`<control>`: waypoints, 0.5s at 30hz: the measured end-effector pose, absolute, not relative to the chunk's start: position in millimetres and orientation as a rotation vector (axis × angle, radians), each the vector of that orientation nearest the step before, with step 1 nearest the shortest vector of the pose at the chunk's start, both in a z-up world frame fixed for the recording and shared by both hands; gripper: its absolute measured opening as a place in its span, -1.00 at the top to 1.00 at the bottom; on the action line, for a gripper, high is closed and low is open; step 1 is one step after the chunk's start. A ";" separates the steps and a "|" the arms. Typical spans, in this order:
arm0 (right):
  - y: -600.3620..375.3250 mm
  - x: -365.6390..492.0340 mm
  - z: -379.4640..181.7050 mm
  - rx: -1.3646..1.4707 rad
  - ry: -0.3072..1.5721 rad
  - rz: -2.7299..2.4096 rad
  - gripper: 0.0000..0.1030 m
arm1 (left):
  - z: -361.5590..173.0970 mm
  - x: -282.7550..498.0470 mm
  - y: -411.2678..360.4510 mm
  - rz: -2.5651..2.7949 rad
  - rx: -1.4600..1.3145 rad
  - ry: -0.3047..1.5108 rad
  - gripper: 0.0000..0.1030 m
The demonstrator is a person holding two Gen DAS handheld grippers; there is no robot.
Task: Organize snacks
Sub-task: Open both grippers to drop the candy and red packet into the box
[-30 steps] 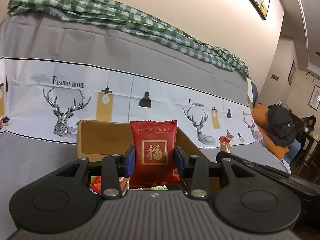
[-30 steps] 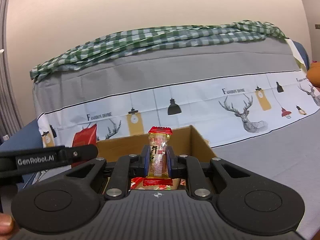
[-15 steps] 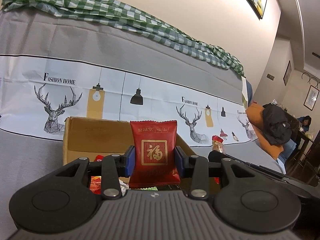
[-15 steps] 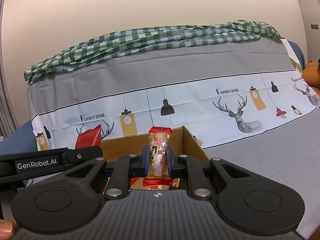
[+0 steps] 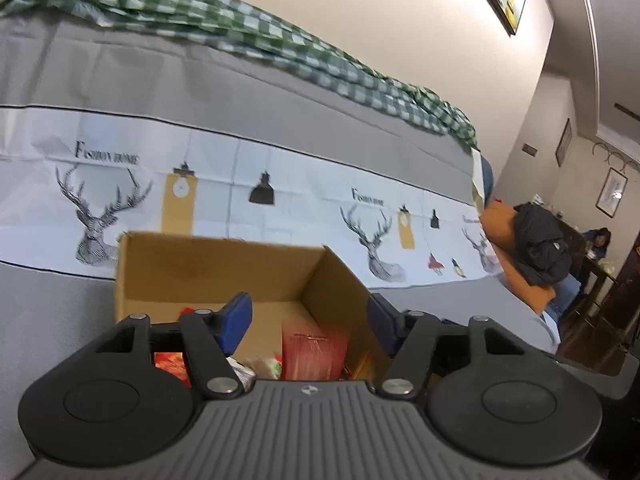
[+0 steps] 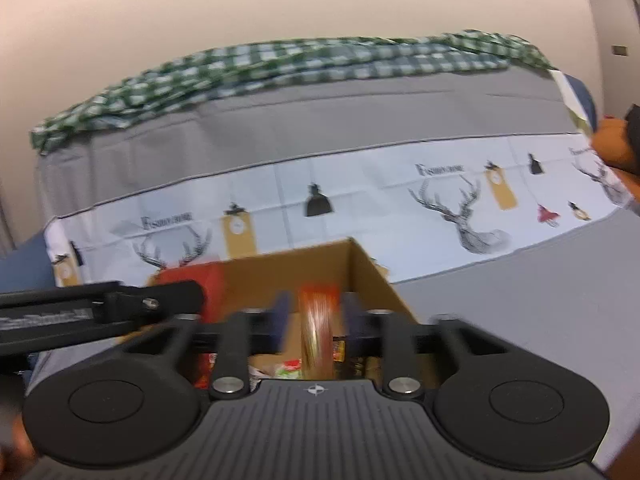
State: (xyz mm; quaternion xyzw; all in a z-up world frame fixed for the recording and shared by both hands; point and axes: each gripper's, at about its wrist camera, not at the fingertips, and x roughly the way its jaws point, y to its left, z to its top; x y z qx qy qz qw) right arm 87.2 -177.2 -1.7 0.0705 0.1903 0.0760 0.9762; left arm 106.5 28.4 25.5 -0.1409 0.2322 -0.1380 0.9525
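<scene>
The left gripper [image 5: 308, 318] stands with its blue pads spread wide apart and nothing between them, poised over the open top of the cardboard box [image 5: 216, 268]. Just below the gap, inside the box, a red snack packet [image 5: 314, 354] sits blurred against the box's right wall. To the left of it in the box lie other wrappers: a green and white one [image 5: 266, 364] near the middle and an orange-red one [image 5: 170, 362] toward the box's left side.

The right gripper [image 6: 316, 320] also hangs over the box [image 6: 360, 268], near its right corner. Its pads stand a little apart, with a narrow clear-wrapped snack with red ends [image 6: 318, 332] upright between them; the blur hides whether the pads touch it, so I cannot tell if it is clamped or loose. Below it, on the box floor, more wrappers [image 6: 288, 368] show in red, green and dark colours. In this view the left gripper's arm [image 6: 100, 308] reaches in from the box's left side, with a smeared red packet [image 6: 188, 284] above the box's left rim.

The box rests on a grey cloth surface [image 5: 56, 292], its far wall close to the upright backing printed with deer and lamps [image 5: 224, 188]. To the right of the box the grey cloth [image 6: 520, 300] lies open; a green checked cloth [image 5: 240, 36] runs along the top of the backing.
</scene>
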 end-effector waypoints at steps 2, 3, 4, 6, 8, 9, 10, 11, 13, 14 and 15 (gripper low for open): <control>-181.1 89.2 -2.5 0.176 0.392 0.146 0.11 | 25.1 105.4 35.2 -0.272 -0.306 0.469 -0.33; -182.6 90.1 -2.8 0.188 0.397 0.145 0.11 | 24.4 104.7 37.5 -0.268 -0.306 0.474 -0.34; -183.6 90.6 -3.2 0.195 0.400 0.144 0.11 | 24.6 103.8 38.7 -0.263 -0.300 0.476 -0.36; -184.6 90.9 -4.3 0.202 0.405 0.142 0.08 | 24.7 97.7 39.1 -0.257 -0.263 0.472 -0.42; -186.7 90.1 -4.3 0.216 0.409 0.145 -0.13 | 25.9 87.8 37.5 -0.251 -0.210 0.468 -0.48; -188.8 89.2 -3.3 0.229 0.413 0.151 -0.19 | 26.6 82.0 36.7 -0.250 -0.189 0.467 -0.49; -190.8 87.1 -1.4 0.241 0.413 0.156 -0.29 | 28.1 76.0 36.5 -0.252 -0.175 0.467 -0.53; -193.1 83.3 2.5 0.249 0.406 0.162 -0.40 | 30.2 70.2 36.8 -0.249 -0.172 0.475 -0.56; -198.5 75.5 12.9 0.245 0.404 0.183 -0.61 | 36.4 59.2 36.1 -0.222 -0.182 0.505 -0.60; -201.1 71.9 18.8 0.238 0.406 0.196 -0.80 | 40.3 51.7 34.7 -0.204 -0.183 0.514 -0.69; -203.9 68.1 25.1 0.225 0.411 0.208 -0.88 | 44.0 43.7 33.3 -0.189 -0.178 0.515 -0.74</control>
